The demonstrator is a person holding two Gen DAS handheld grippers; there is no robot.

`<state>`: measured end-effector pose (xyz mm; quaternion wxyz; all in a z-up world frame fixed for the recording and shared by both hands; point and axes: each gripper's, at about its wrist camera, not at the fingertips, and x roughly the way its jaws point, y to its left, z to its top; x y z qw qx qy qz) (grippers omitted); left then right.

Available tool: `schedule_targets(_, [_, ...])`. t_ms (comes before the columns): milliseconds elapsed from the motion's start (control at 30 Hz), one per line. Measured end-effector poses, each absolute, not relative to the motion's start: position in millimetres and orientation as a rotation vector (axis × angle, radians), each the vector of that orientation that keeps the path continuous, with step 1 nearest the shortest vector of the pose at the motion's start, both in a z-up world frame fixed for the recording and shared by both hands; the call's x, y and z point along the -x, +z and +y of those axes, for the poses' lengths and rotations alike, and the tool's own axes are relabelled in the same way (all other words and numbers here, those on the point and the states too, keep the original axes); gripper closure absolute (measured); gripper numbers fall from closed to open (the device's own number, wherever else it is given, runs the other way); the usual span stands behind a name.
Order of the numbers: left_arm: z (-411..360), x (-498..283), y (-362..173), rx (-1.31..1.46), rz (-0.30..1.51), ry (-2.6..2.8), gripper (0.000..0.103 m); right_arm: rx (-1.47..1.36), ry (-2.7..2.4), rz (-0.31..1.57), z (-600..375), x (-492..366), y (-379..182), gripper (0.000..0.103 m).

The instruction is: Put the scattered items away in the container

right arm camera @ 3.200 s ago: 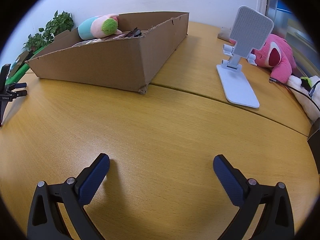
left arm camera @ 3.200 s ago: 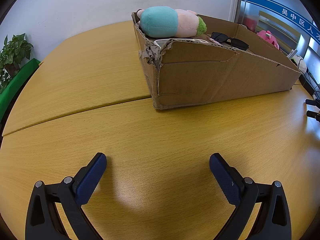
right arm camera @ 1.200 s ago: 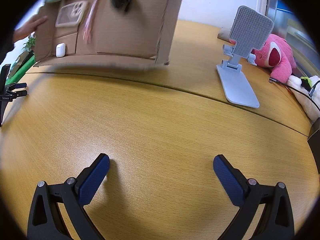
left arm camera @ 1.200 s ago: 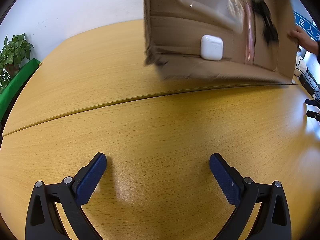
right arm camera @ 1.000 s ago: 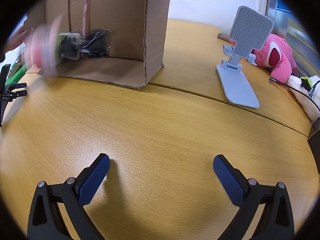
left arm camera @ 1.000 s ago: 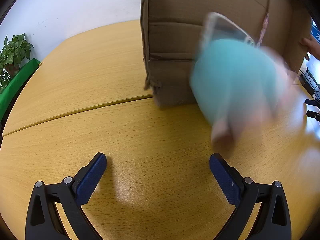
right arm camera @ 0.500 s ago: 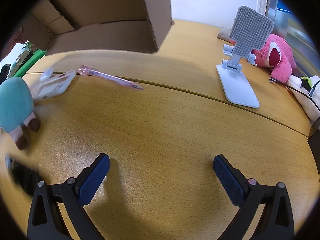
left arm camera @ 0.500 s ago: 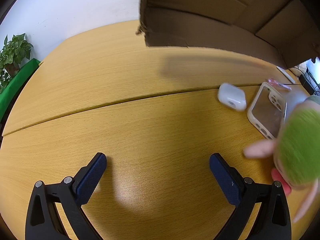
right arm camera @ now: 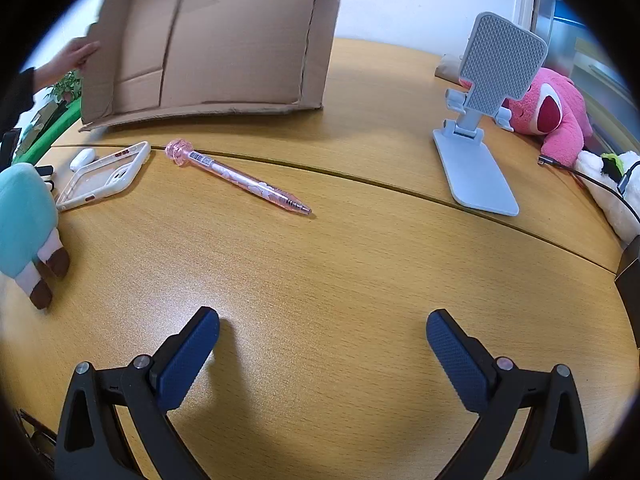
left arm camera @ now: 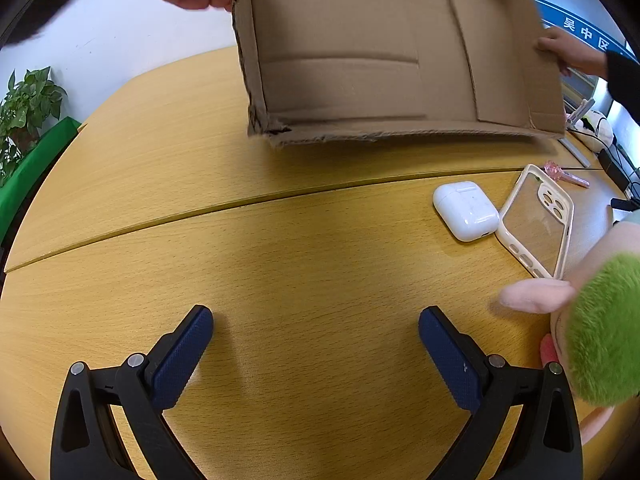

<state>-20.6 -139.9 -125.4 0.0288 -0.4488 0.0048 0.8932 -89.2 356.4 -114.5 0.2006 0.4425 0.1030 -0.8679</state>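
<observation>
A person's hands hold the empty cardboard box tilted on its edge at the back of the table; it also shows in the right wrist view. On the table lie a white earbud case, a clear phone case, a pink pen and a plush toy with green hair and a teal body. My left gripper and right gripper are both open and empty, low over the table's front.
A grey phone stand, a pink plush bear and a cable are at the right. A potted plant stands off the table's left edge. A seam crosses the wooden table.
The box was lifted and tipped over by the hands; its contents fell out and came to rest on the table. The box now stands tilted and empty. My grippers have not moved.
</observation>
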Motion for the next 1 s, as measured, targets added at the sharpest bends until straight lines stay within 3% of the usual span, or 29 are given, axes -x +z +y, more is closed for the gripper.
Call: schedule_targets(1000, [-139.8, 20.0, -125.5, 1.385, 0.014, 2.758, 0.0, -1.236, -2.425, 0.289, 357.7, 89.2, -114.6, 0.0])
